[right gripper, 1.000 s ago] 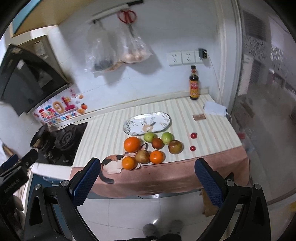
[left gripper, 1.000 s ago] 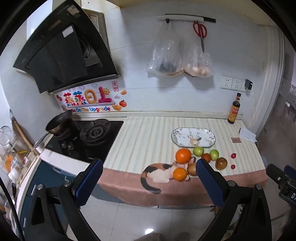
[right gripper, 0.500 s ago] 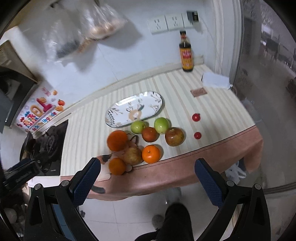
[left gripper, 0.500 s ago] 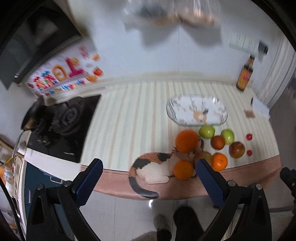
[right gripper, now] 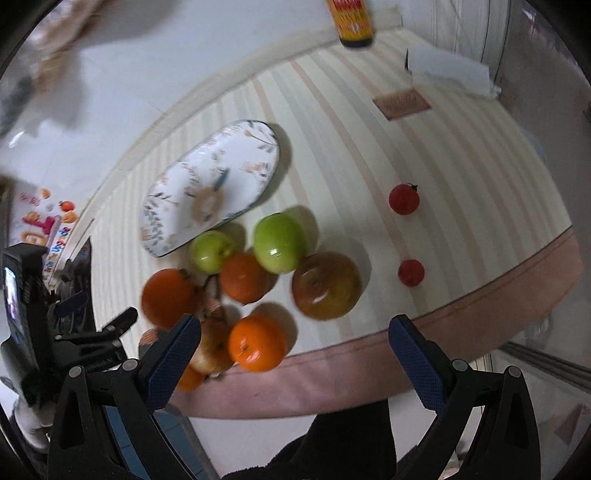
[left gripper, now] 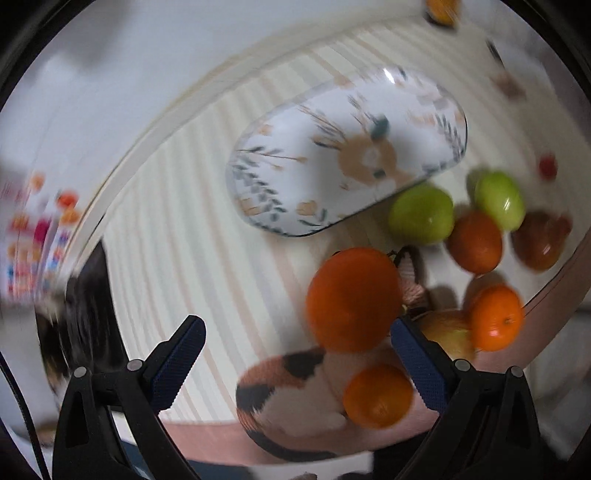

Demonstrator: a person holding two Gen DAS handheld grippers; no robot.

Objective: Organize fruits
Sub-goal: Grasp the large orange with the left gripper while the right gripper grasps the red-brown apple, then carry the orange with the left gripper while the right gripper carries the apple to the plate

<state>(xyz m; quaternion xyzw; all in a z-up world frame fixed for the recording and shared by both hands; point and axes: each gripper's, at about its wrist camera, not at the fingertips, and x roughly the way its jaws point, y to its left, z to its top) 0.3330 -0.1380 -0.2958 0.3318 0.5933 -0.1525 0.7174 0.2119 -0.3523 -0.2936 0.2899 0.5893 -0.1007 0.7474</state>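
An oval patterned plate (left gripper: 347, 158) (right gripper: 214, 184) lies bare on the striped counter cloth. Just in front of it sits a cluster of fruit: a big orange (left gripper: 352, 299) (right gripper: 168, 297), two green apples (left gripper: 421, 214) (right gripper: 280, 242), smaller oranges (left gripper: 496, 317) (right gripper: 257, 341), a brownish apple (right gripper: 326, 285) and a pear (right gripper: 212, 347). Two cherry tomatoes (right gripper: 403, 198) lie to the right. My left gripper (left gripper: 295, 343) hovers open above the counter's front edge, near the big orange. My right gripper (right gripper: 291, 341) is open too, held above the fruit cluster's front. Neither holds anything.
A calico cat figure (left gripper: 295, 402) lies at the counter's front edge beside an orange. A sauce bottle (right gripper: 352, 22) and white paper (right gripper: 448, 68) stand at the back right. The black stove (left gripper: 88, 317) is to the left. The other gripper's body (right gripper: 33, 321) shows at the left.
Both grippers have come down and forward toward the counter; the plate and fruit now fill the views. Both stay open. The fruit has not moved.
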